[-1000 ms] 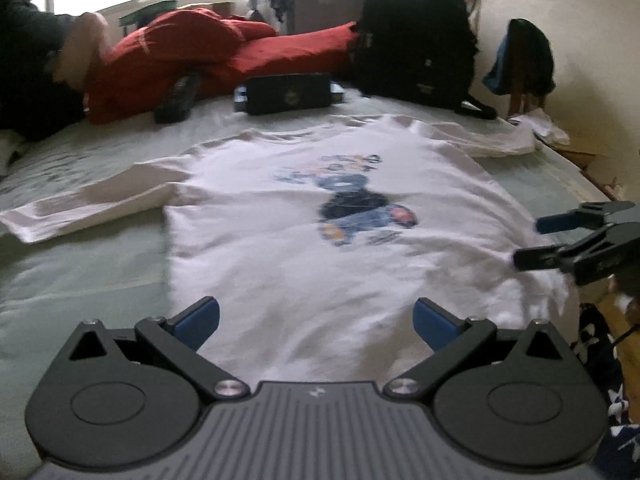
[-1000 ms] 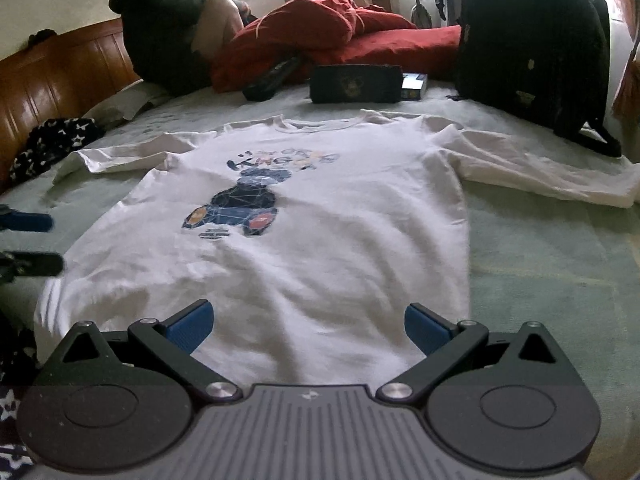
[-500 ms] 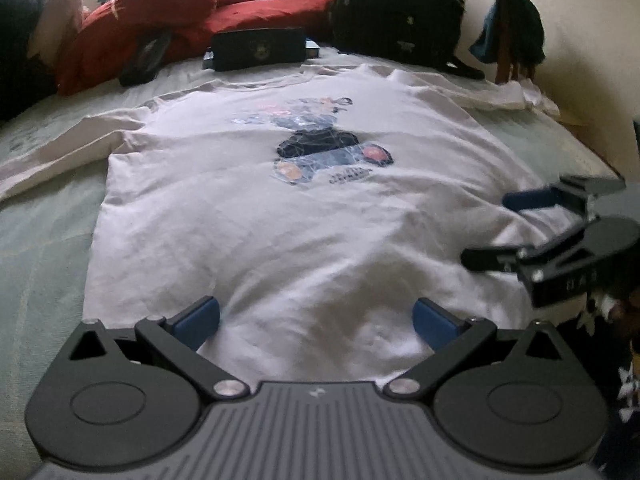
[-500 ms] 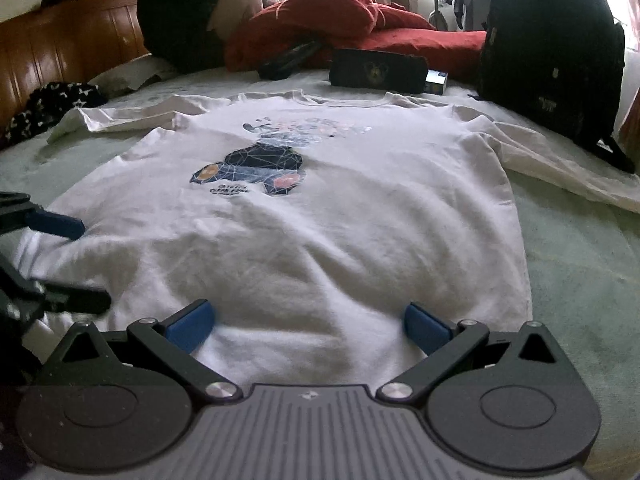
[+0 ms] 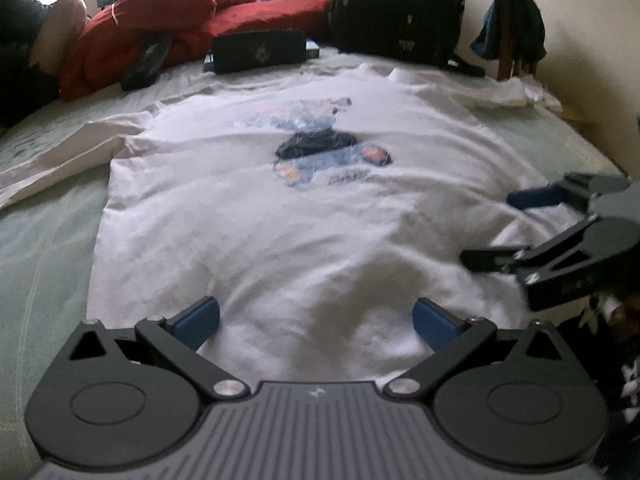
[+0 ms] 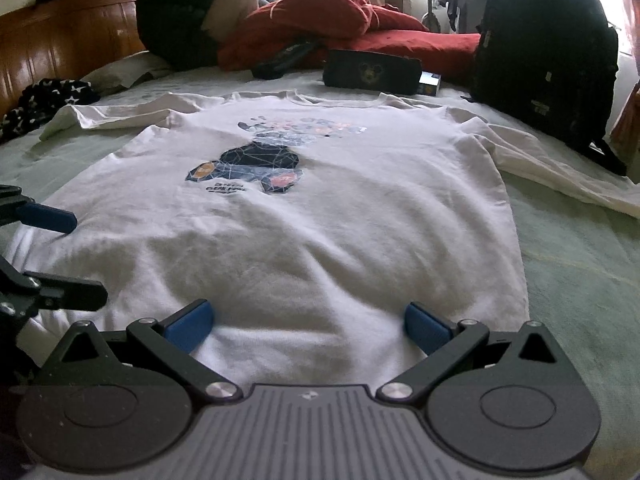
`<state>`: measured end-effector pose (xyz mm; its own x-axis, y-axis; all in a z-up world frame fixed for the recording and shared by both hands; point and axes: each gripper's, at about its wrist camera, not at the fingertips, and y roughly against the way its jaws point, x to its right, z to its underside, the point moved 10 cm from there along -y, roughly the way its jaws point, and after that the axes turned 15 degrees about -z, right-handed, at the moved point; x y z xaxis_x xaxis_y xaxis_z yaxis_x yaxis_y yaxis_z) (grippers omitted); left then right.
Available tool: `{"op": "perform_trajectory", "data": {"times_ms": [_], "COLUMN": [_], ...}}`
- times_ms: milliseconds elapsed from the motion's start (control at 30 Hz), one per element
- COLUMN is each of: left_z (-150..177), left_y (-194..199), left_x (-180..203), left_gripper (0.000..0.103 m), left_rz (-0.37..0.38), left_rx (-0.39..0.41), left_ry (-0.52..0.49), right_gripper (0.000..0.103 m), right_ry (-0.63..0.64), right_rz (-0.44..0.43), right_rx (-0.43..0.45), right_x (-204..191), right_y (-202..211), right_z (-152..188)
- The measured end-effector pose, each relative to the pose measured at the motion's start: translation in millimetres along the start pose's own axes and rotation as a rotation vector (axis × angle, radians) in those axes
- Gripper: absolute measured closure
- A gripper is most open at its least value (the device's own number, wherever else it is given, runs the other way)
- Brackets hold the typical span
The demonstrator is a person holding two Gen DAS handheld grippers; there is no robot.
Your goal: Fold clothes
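A white long-sleeved shirt [image 5: 256, 216] [image 6: 320, 224] with a dark bear print lies flat, face up, on a pale green bed sheet [image 6: 580, 264]. Both sleeves are spread out to the sides. My left gripper [image 5: 316, 320] is open, low over the near hem, with the cloth showing between its blue pads. My right gripper [image 6: 307, 326] is open as well, over the hem further right. Each appears in the other's view: the right gripper [image 5: 500, 228] by the shirt's right edge, the left gripper [image 6: 68, 258] by its left edge.
At the far end of the bed are a black backpack [image 6: 548, 52], a red duvet [image 6: 340, 20], a dark pouch [image 6: 372, 72] and a seated person [image 6: 180, 12]. A wooden headboard [image 6: 60, 48] and a star-print cloth [image 6: 44, 100] lie left. A chair draped with clothing [image 5: 512, 32] stands right.
Both grippers have come forward and lower toward the shirt's near hem, and closer to each other. Both stay open. The shirt lies as before.
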<state>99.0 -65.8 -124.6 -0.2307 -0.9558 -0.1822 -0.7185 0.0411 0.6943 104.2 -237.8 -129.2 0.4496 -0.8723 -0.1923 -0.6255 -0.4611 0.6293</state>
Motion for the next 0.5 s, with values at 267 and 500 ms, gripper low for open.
{"op": "perform_trajectory", "data": {"times_ms": [267,500], "left_z": [15.4,-13.5], "left_y": [19.5,14.2], "left_x": [-14.5,-20.4], "left_gripper": [0.001,0.001], "left_rz": [0.014,-0.004], "left_rx": [0.0,0.037], "left_ry": [-0.031,-0.017], "right_gripper": [0.0,0.0], "right_ry": [-0.003,0.007], "right_rz": [0.001,-0.007], "right_rx": [-0.03,0.034], "right_x": [-1.5,-1.8], "right_y": [18.8,22.0], "right_z": [11.7,-17.8]}}
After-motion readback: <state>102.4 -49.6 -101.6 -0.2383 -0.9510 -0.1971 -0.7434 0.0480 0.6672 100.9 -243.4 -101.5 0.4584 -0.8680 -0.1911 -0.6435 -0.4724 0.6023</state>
